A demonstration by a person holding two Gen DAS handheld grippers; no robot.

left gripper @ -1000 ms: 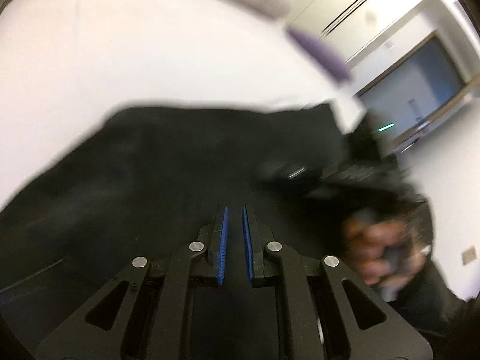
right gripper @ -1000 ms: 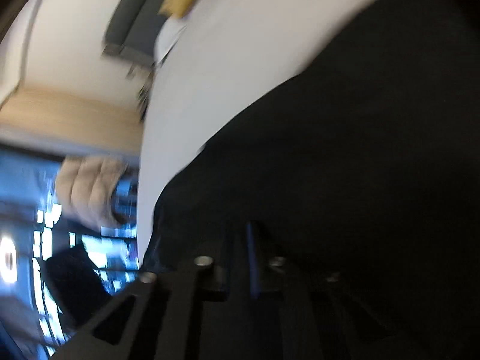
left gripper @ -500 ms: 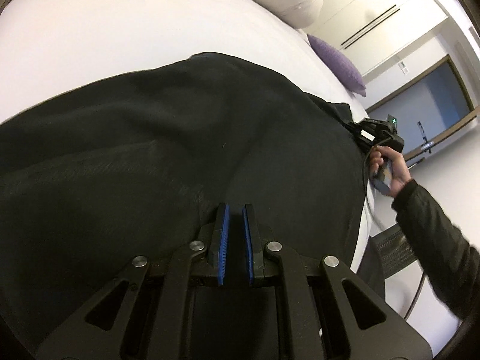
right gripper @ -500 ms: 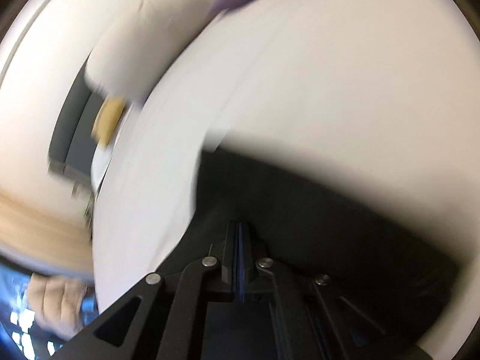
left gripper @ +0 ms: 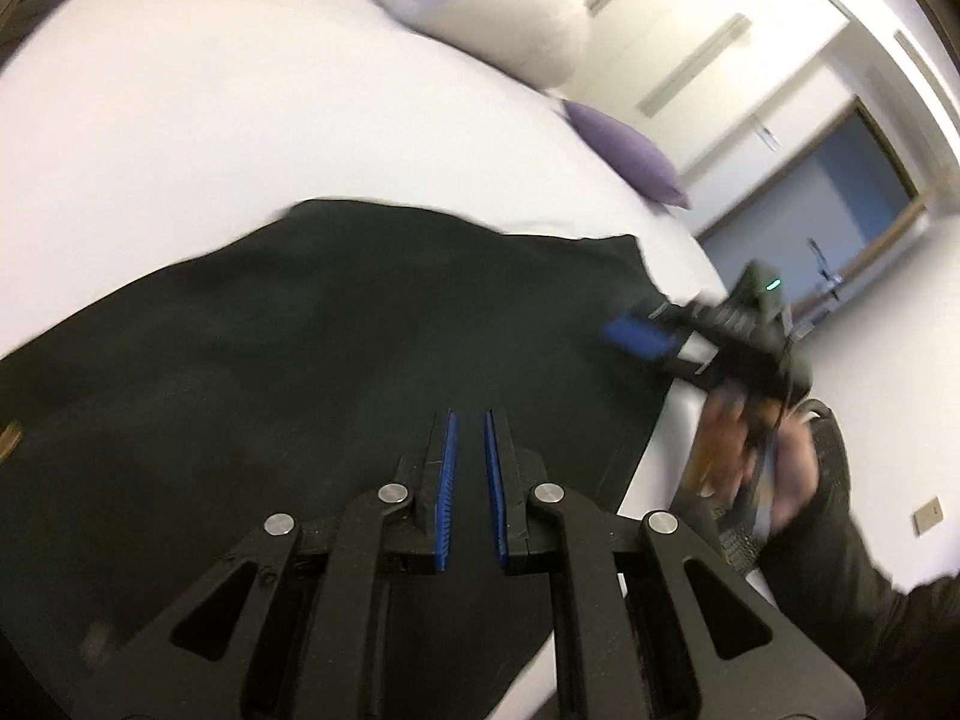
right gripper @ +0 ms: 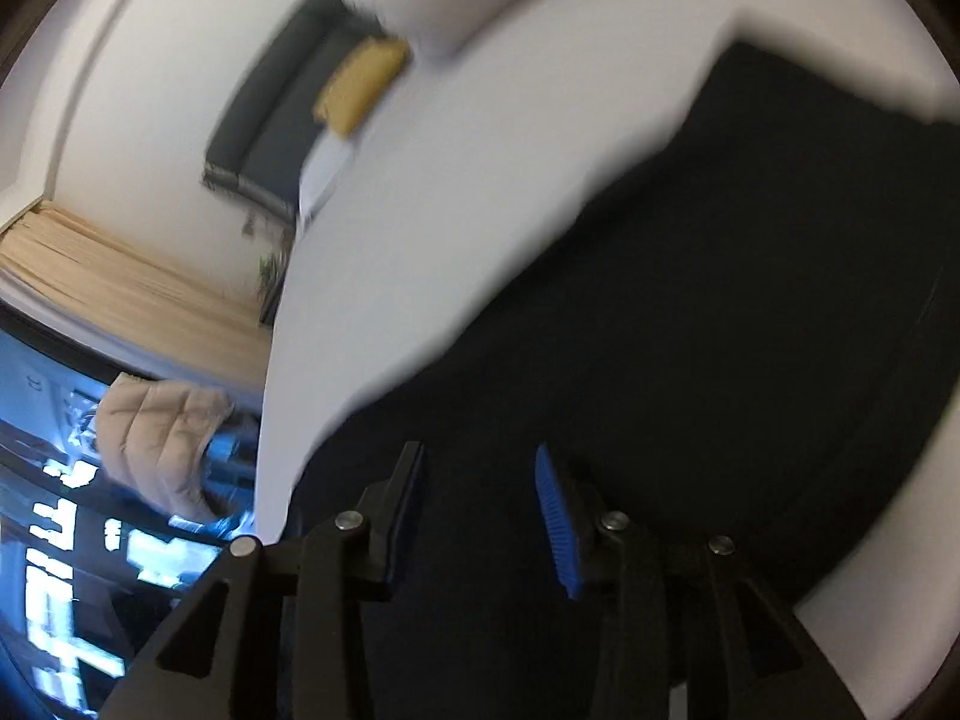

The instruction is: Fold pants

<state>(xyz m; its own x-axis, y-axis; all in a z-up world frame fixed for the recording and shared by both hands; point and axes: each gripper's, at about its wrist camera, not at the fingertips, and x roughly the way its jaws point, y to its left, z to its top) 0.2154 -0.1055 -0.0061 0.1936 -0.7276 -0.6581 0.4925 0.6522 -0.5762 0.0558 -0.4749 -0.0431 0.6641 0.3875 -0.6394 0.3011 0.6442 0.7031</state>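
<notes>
Black pants (left gripper: pixel 312 348) lie spread flat on a white bed (left gripper: pixel 180 120). My left gripper (left gripper: pixel 470 420) hovers over the near edge of the pants, its blue pads a narrow gap apart with nothing between them. My right gripper (right gripper: pixel 477 462) is open and empty above the pants (right gripper: pixel 720 330), near their left edge. In the left wrist view it shows, blurred, (left gripper: pixel 660 342) at the pants' right corner, held by a hand in a dark sleeve.
White pillows (left gripper: pixel 504 12), a purple cushion (left gripper: pixel 624 150) and a yellow cushion (right gripper: pixel 360 84) lie at the head of the bed. The bed's edge (right gripper: pixel 270 360) drops to a floor with a beige jacket (right gripper: pixel 162 438). A doorway (left gripper: pixel 840 198) stands beyond.
My right gripper has opened and let go of the pants, swinging back toward the bed's edge. The pants now lie flatter. My left gripper has drawn back a little.
</notes>
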